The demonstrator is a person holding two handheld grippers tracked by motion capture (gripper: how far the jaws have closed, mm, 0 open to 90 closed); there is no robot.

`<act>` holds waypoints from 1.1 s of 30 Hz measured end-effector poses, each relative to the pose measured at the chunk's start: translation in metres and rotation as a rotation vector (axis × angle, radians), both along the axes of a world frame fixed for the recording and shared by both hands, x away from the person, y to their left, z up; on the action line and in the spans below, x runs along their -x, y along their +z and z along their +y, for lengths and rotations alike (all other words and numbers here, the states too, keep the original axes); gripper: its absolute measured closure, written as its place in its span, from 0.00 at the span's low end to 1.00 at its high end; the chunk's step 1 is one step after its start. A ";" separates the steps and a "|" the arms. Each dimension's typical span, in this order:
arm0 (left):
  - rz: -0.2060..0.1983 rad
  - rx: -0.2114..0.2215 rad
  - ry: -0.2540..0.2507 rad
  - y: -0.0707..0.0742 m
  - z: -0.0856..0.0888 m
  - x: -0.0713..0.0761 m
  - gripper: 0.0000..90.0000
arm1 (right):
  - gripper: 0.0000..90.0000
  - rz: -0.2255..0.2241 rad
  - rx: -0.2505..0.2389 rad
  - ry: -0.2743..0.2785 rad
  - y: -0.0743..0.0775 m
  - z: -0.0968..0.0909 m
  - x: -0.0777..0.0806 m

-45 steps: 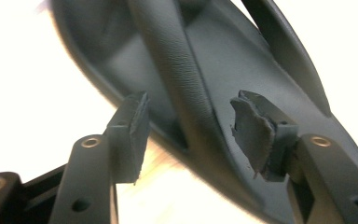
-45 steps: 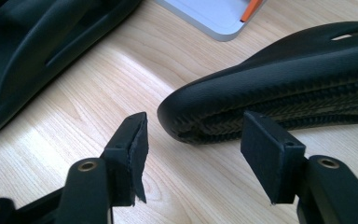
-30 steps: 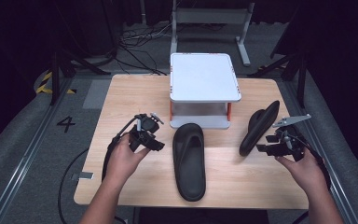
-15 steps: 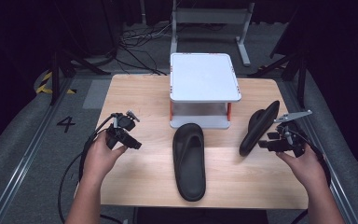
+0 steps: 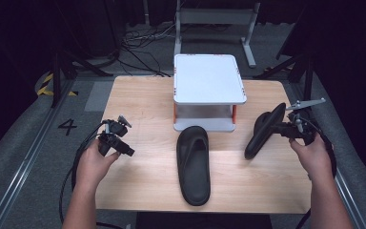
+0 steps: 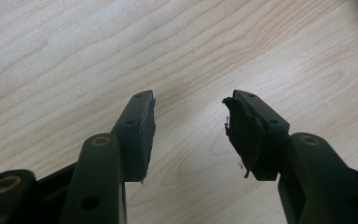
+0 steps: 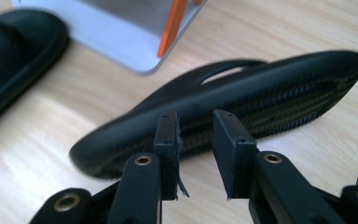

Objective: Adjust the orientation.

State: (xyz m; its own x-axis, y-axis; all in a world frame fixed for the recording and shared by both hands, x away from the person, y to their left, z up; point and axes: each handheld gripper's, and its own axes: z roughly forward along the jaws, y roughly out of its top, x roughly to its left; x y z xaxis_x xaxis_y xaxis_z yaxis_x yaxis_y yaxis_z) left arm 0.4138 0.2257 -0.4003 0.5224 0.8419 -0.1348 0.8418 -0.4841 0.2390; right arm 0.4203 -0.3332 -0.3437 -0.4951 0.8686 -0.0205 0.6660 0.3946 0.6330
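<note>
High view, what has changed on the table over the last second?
The left gripper drew back from the middle slipper toward the table's left edge, jaws open and empty. The right gripper's jaws have just been closing beside the tilted slipper, a gap still between them. Both slippers and the white stand stayed put.

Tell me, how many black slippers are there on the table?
2. One slipper lies flat in the middle of the table, in front of the white stand. The other slipper is tipped on its edge at the right gripper.
</note>
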 end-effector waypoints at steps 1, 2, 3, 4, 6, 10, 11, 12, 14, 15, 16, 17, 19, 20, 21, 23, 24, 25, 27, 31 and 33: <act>0.000 -0.001 0.008 0.000 0.000 0.002 0.56 | 0.84 -0.007 -0.010 -0.019 0.001 -0.001 -0.006; -0.002 0.001 0.007 0.000 0.001 0.004 0.57 | 0.88 -0.012 -0.012 -0.033 0.002 -0.001 -0.011; -0.007 -0.005 0.001 0.000 0.001 0.004 0.57 | 0.92 -0.026 -0.007 -0.037 0.003 0.000 -0.017; -0.004 -0.005 0.002 0.000 0.000 0.006 0.57 | 0.94 -0.035 -0.009 -0.041 0.003 0.001 -0.019; -0.004 -0.005 -0.004 -0.001 0.000 0.008 0.57 | 0.98 -0.050 -0.013 -0.055 0.002 0.003 -0.025; 0.002 -0.002 0.017 -0.004 0.004 0.011 0.56 | 0.98 -0.028 0.022 -0.052 -0.010 0.014 -0.035; 0.005 -0.003 0.020 -0.004 0.005 0.011 0.56 | 0.98 -0.022 0.029 -0.047 -0.014 0.017 -0.037; 0.005 -0.003 0.020 -0.004 0.005 0.011 0.56 | 0.98 -0.022 0.033 -0.045 -0.016 0.019 -0.038; 0.001 -0.010 0.006 -0.003 0.006 0.013 0.56 | 0.98 -0.026 0.032 -0.038 -0.018 0.022 -0.038; -0.002 -0.009 0.006 -0.003 0.006 0.014 0.56 | 0.97 -0.023 0.031 -0.031 -0.019 0.025 -0.039; -0.002 -0.006 0.008 -0.003 0.006 0.014 0.56 | 0.96 -0.021 0.033 -0.026 -0.020 0.027 -0.040; -0.003 -0.001 0.015 -0.003 0.005 0.014 0.56 | 0.96 -0.016 0.039 -0.022 -0.022 0.028 -0.040; -0.004 0.005 0.013 -0.003 0.004 0.014 0.57 | 0.95 -0.008 0.046 -0.017 -0.025 0.030 -0.041; 0.002 0.003 0.003 -0.002 0.004 0.013 0.57 | 0.95 -0.013 0.043 -0.015 -0.026 0.030 -0.039; 0.001 0.003 -0.003 -0.003 0.004 0.012 0.57 | 0.94 -0.017 0.043 -0.013 -0.026 0.029 -0.038; 0.005 0.005 0.000 -0.004 0.001 0.009 0.57 | 0.93 -0.015 0.048 -0.019 -0.024 0.026 -0.035; 0.005 0.005 0.000 -0.004 0.001 0.009 0.56 | 0.93 -0.015 0.048 -0.019 -0.024 0.026 -0.035; 0.008 0.002 -0.016 -0.003 -0.001 0.007 0.56 | 0.91 -0.014 0.047 -0.016 -0.023 0.024 -0.033; 0.006 0.003 -0.018 -0.004 -0.005 0.004 0.56 | 0.89 -0.010 0.036 -0.010 -0.022 0.019 -0.027; 0.007 0.000 -0.052 -0.003 -0.015 -0.003 0.55 | 0.89 0.017 0.032 -0.029 -0.019 0.006 -0.016; 0.005 0.002 -0.063 -0.003 -0.020 -0.007 0.55 | 0.86 0.036 0.036 -0.041 -0.019 -0.001 -0.009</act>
State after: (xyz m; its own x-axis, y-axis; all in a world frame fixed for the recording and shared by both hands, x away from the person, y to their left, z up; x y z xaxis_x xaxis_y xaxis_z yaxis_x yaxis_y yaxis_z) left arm 0.4210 0.2055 -0.4029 0.5738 0.8071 -0.1392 0.8108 -0.5358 0.2357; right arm 0.4289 -0.3343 -0.3630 -0.4600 0.8873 -0.0349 0.7041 0.3884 0.5944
